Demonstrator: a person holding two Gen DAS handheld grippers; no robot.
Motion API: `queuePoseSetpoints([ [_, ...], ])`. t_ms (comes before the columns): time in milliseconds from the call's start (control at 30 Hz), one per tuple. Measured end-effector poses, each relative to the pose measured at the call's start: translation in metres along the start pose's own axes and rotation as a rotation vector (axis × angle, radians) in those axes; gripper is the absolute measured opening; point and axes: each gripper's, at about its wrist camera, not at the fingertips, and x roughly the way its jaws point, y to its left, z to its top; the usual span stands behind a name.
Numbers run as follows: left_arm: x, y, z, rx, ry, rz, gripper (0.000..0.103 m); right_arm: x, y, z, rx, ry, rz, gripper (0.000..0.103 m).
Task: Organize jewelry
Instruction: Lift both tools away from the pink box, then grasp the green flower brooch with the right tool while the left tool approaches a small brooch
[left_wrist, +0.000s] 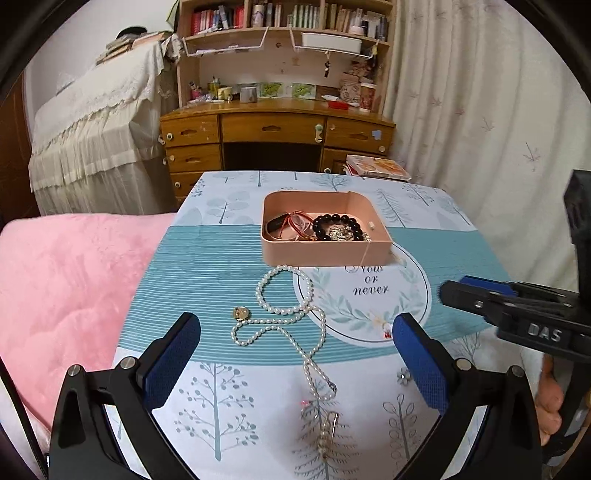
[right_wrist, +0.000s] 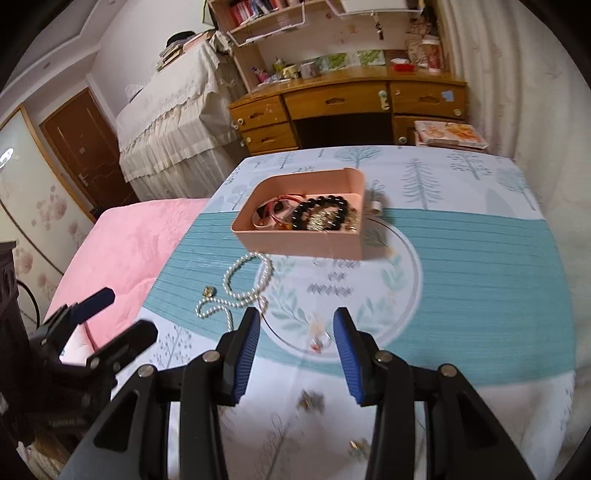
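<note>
A pink tray sits mid-table and holds a dark bead bracelet, a red cord piece and other jewelry. A long white pearl necklace with a gold pendant lies on the cloth in front of the tray. My left gripper is open and empty, just above the necklace. My right gripper is open and empty, over a small earring. A small flower stud lies by the left gripper's right finger.
The table carries a tree-print cloth with a "Now or never" circle. A pink blanket lies to the left. A wooden desk with shelves stands behind, curtains to the right. More small pieces lie near the front edge.
</note>
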Motion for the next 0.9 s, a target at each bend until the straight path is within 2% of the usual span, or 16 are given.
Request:
queuePoseSetpoints([
  [333, -0.016, -0.023, -0.02, 0.065, 0.001, -0.008, 0.102, -0.032, -0.005, -0.042, -0.019, -0.051, -0.046, 0.042],
  [633, -0.02, -0.021, -0.041, 0.078, 0.023, -0.024, 0.102, -0.044, -0.01, -0.071, -0.063, -0.079, -0.11, 0.042],
  [767, -0.016, -0.021, -0.053, 0.09, 0.043, -0.022, 0.102, -0.044, -0.019, -0.086, -0.079, -0.07, -0.143, 0.042],
  [900, -0.006, -0.026, -0.065, 0.1, 0.076, -0.051, 0.102, -0.033, -0.031, -0.1, -0.083, -0.03, -0.153, 0.042],
])
